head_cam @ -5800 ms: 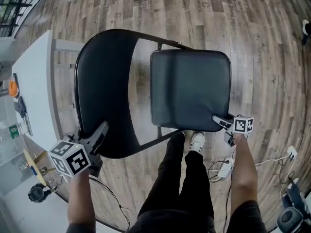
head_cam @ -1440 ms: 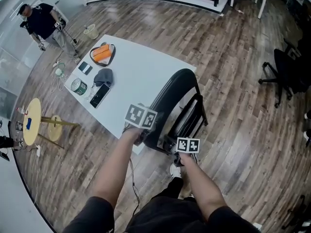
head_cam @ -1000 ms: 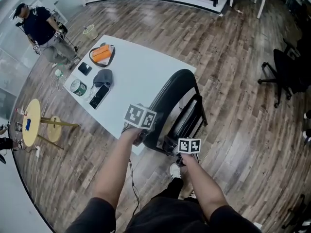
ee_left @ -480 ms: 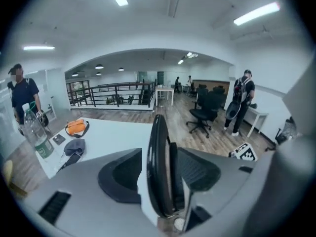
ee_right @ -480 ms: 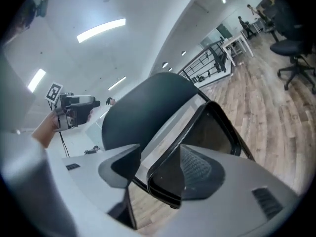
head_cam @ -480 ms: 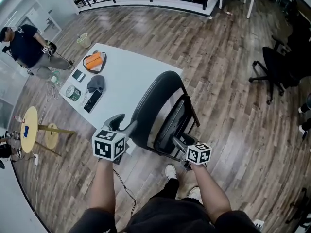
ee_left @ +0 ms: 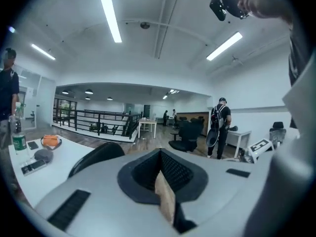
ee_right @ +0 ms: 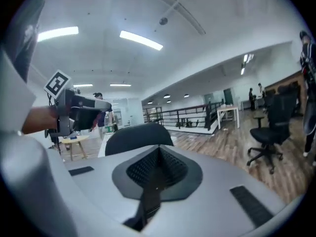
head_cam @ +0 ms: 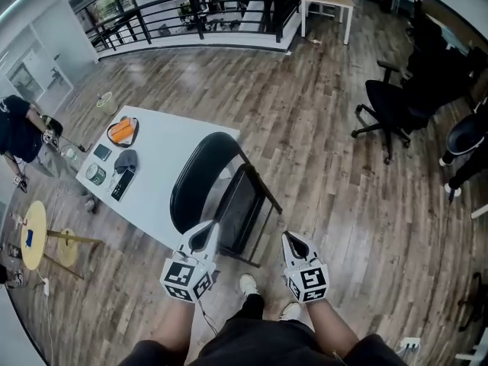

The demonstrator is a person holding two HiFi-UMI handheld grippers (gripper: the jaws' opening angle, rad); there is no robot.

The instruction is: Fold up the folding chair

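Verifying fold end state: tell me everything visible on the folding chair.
The folding chair is black: rounded backrest, thin dark frame, seat swung up flat against it, so it looks folded. It stands upright on the wood floor beside the white table; whether they touch is unclear. The left gripper and right gripper are clear of it, jaws just closed on nothing.

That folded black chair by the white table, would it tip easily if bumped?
Probably: the folded chair stands narrow on thin legs, so a nudge may topple it. Its tube frame looks stiff, not floppy. The white table beside it might catch a fall that way.
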